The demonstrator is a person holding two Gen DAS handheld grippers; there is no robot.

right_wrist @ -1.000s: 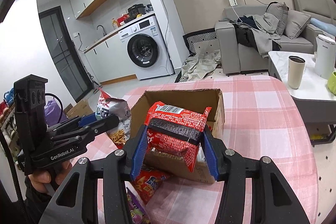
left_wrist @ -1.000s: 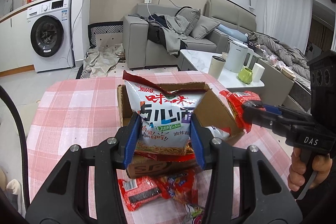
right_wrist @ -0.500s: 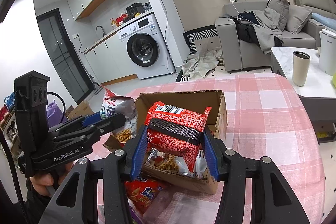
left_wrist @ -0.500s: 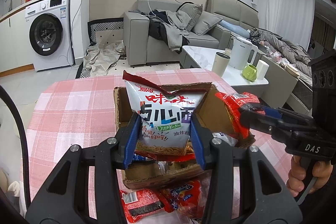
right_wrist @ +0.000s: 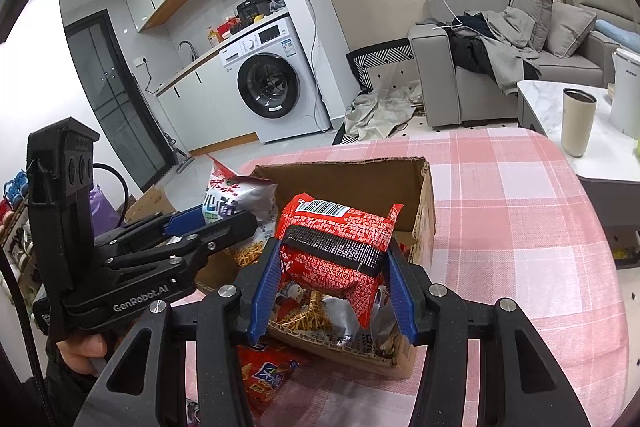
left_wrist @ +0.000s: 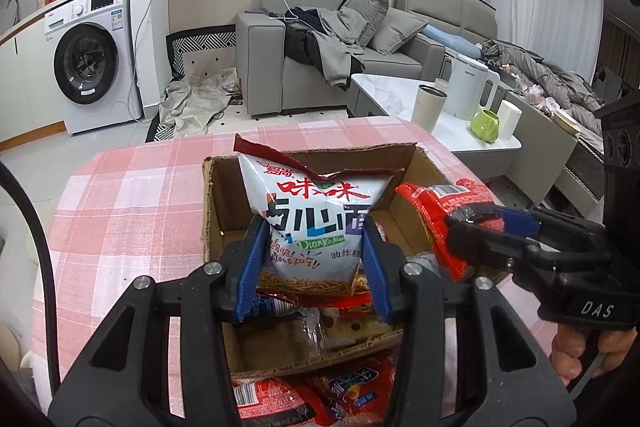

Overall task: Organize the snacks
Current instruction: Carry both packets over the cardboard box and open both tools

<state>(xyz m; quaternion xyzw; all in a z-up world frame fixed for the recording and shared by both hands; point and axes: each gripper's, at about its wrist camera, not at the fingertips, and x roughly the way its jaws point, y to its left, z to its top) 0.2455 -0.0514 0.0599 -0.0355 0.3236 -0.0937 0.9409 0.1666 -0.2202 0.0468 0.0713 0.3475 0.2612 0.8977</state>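
Observation:
An open cardboard box [left_wrist: 308,159] stands on the pink checked tablecloth [left_wrist: 132,195], with several snack packets inside. My left gripper [left_wrist: 310,271] is shut on a white noodle-snack bag [left_wrist: 316,215] and holds it upright over the box. My right gripper [right_wrist: 332,291] is shut on a red noodle packet [right_wrist: 340,243] and holds it over the box's near right corner [right_wrist: 424,211]. The right gripper also shows in the left wrist view [left_wrist: 476,227], the left gripper in the right wrist view [right_wrist: 224,223].
Red snack packets [left_wrist: 320,395] lie on the tablecloth in front of the box, also seen in the right wrist view [right_wrist: 268,371]. A low white table [left_wrist: 400,99] with a kettle and cups stands beyond the table's right edge.
Both grippers have moved forward over the box with their packets. The box's inside and the packets in it have come into view.

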